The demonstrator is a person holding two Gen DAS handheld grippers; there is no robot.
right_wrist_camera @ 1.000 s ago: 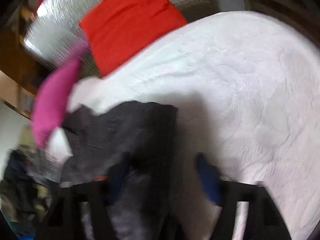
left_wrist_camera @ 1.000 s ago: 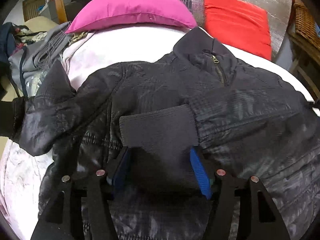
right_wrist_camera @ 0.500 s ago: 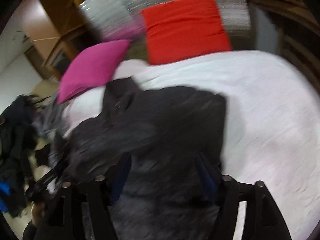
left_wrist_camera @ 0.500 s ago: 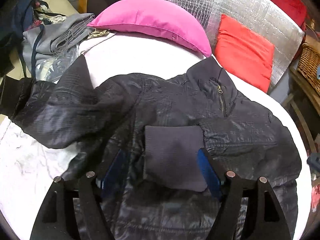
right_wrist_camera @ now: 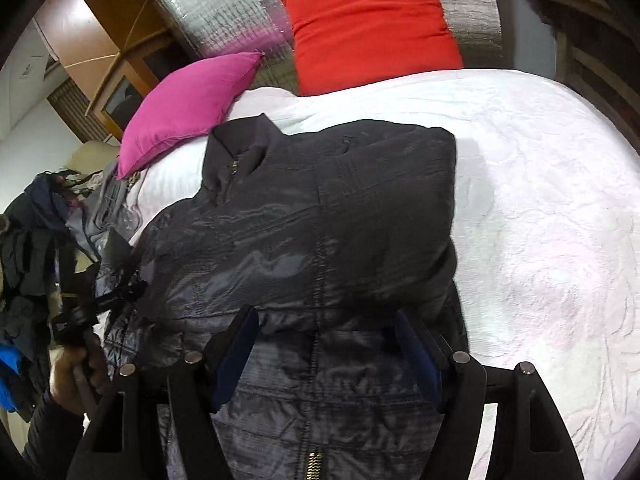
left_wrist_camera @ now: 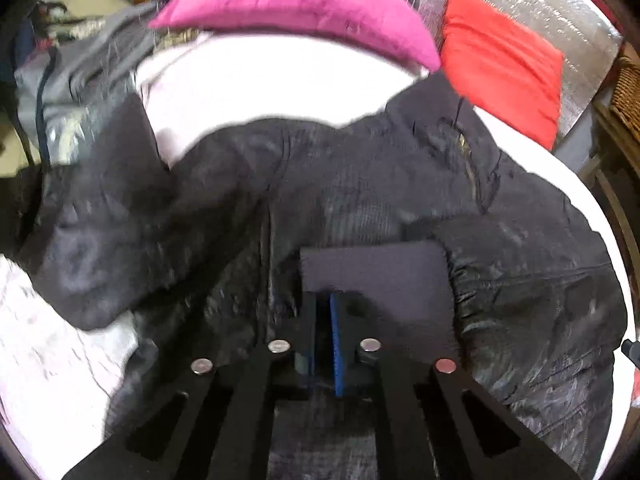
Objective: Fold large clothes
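On the white bed (left_wrist_camera: 280, 80), in the left wrist view, a black jacket (left_wrist_camera: 360, 184) was seen spread face up, collar toward a pink pillow (left_wrist_camera: 296, 4) and a red pillow (left_wrist_camera: 504, 64). One sleeve had been laid across the chest, its knit cuff (left_wrist_camera: 376, 276) lying flat at the middle. The left claw (left_wrist_camera: 325, 344) was seen fully closed just at the cuff's near edge; whether any cloth was pinched between the blue pads could not be told. The other sleeve (left_wrist_camera: 104, 216) was seen sprawled out to the left, unfolded, beside a heap of grey clothes (left_wrist_camera: 80, 76).

In the right wrist view, the same jacket (right_wrist_camera: 320, 216) was seen with its right side tucked in to a straight edge, well clear of the bare bed (right_wrist_camera: 540, 200) beyond it. The right claw (right_wrist_camera: 326, 356) was held wide above the lower front near the zip (right_wrist_camera: 314, 462), with nothing gripped. The person's hand (right_wrist_camera: 74, 368) was visible at the left, around the other tool's handle.

The step in hand was judged to be the folding-in of the sleeves, one done and one left. The next move was judged to call for the sprawled sleeve to be caught near its cuff and carried across the chest, with the first sleeve kept from being dragged.
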